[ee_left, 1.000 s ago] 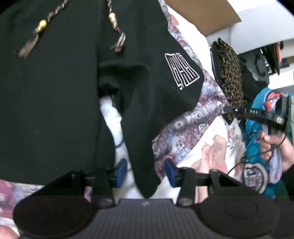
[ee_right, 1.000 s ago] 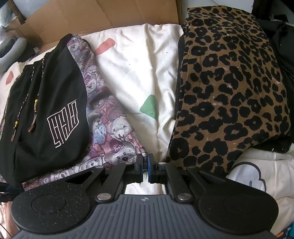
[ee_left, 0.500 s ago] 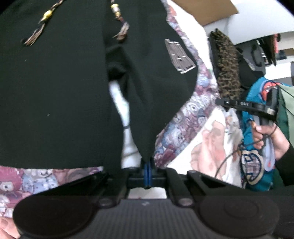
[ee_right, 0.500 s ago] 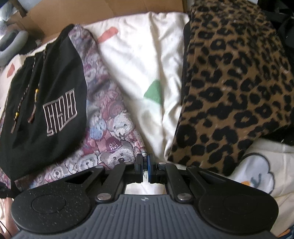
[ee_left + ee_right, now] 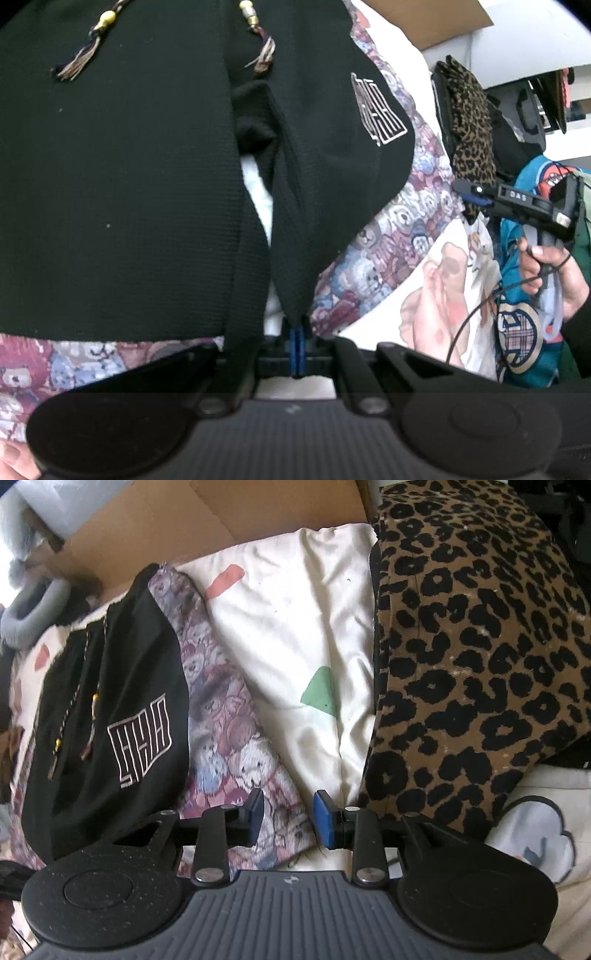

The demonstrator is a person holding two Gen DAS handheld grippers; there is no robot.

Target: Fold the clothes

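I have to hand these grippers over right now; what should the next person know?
Left gripper: shut on the hem corner of the black shorts.
Right gripper: jaws opening, gripping nothing, above the edge of the teddy-bear cloth.
The shorts lie flat on that cloth; the leopard-print piece sits folded at the right.
Done: one corner gripped.
Left: probably grip a second corner with the right, then fold the shorts.
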